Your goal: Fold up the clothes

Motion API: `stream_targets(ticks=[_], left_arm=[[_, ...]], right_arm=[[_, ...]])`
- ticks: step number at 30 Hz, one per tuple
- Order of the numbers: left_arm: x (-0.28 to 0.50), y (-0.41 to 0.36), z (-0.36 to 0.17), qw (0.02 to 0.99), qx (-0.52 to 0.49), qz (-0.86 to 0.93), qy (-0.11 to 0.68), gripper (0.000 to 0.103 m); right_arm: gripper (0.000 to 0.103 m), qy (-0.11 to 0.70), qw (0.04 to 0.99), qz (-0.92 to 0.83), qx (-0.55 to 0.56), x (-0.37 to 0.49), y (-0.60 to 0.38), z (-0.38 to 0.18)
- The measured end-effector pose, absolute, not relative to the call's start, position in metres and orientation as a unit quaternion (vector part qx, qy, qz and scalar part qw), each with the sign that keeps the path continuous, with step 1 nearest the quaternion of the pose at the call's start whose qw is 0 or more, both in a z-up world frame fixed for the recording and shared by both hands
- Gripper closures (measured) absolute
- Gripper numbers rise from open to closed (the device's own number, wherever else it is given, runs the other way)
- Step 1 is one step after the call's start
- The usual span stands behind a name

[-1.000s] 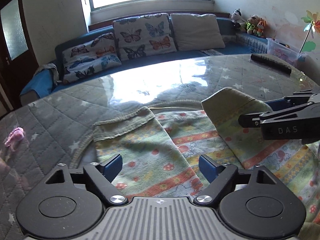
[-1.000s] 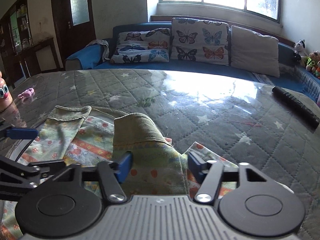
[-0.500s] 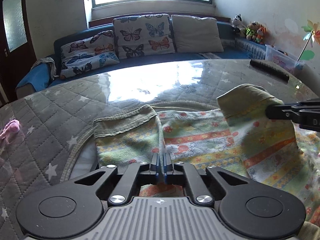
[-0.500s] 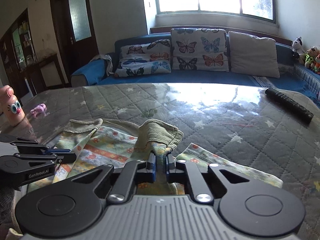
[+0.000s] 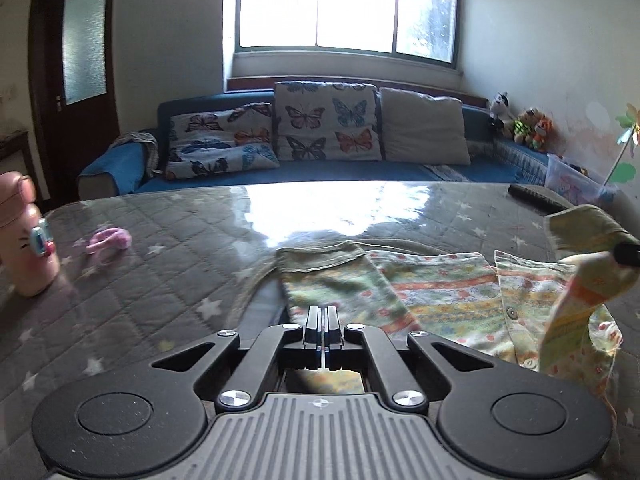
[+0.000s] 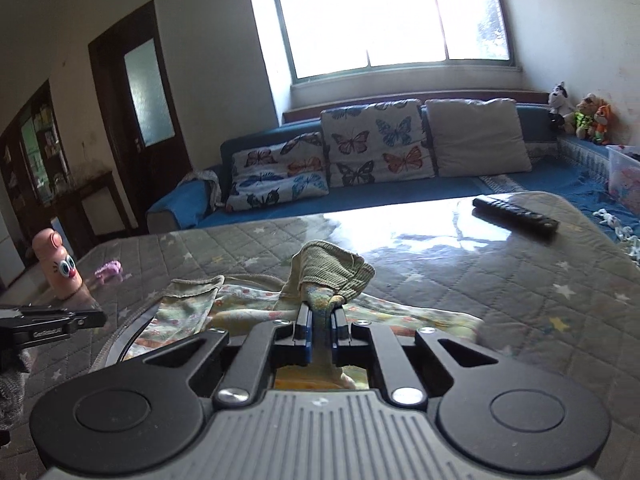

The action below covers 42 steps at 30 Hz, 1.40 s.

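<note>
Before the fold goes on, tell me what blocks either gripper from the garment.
Nothing visible. The left gripper is shut on the garment's left sleeve, the right gripper on its raised right sleeve. The pink bottle and remote sit apart on the table.

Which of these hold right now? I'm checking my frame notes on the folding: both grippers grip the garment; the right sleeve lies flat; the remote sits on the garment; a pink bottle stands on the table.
1. Both grippers grip the garment: true. The left gripper and right gripper are shut on the garment.
2. The right sleeve lies flat: false, it is lifted.
3. The remote sits on the garment: false, it lies apart on the table.
4. A pink bottle stands on the table: true.
</note>
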<state>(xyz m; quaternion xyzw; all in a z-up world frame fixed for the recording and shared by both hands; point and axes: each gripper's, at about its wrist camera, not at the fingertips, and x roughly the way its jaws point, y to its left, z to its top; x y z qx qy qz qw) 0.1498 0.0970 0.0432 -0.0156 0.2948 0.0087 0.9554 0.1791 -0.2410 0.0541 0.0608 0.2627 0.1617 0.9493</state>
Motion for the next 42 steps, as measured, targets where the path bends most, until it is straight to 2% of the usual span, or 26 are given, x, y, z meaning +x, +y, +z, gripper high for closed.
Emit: stream_targets(ticks=[12, 27, 29, 32, 35, 36, 38, 40, 42], left_arm=[[0.122, 0.104, 0.036, 0.949, -0.017, 0.025, 0.313, 0.101], [0.137, 0.015, 0.022, 0.937, 0.030, -0.111, 0.330, 0.095], [0.130, 0.003, 0.018, 0.931, 0.042, -0.143, 0.332, 0.094], [0.115, -0.009, 0.014, 0.923, 0.057, -0.188, 0.330, 0.093], [0.092, -0.014, 0.013, 0.916, 0.073, -0.231, 0.319, 0.089], [0.083, -0.015, 0.012, 0.914, 0.079, -0.244, 0.314, 0.087], [0.067, -0.015, 0.010, 0.909, 0.091, -0.263, 0.311, 0.082], [0.051, -0.014, 0.006, 0.903, 0.103, -0.277, 0.312, 0.070], [0.036, -0.012, 0.002, 0.899, 0.115, -0.282, 0.314, 0.067]], right_arm=[[0.096, 0.242, 0.962, 0.086, 0.097, 0.081, -0.322, 0.055], [0.093, 0.297, 0.940, -0.056, 0.156, 0.016, -0.399, 0.000], [0.085, 0.304, 0.936, -0.075, 0.162, 0.013, -0.408, -0.006], [0.085, 0.299, 0.935, -0.104, 0.158, 0.006, -0.413, -0.005], [0.079, 0.285, 0.938, -0.112, 0.164, 0.002, -0.416, 0.001], [0.077, 0.280, 0.939, -0.109, 0.165, 0.002, -0.416, 0.004], [0.065, 0.275, 0.943, -0.096, 0.161, 0.007, -0.410, 0.008], [0.064, 0.277, 0.945, -0.076, 0.155, 0.014, -0.400, 0.009], [0.056, 0.281, 0.946, -0.057, 0.151, 0.023, -0.389, 0.008]])
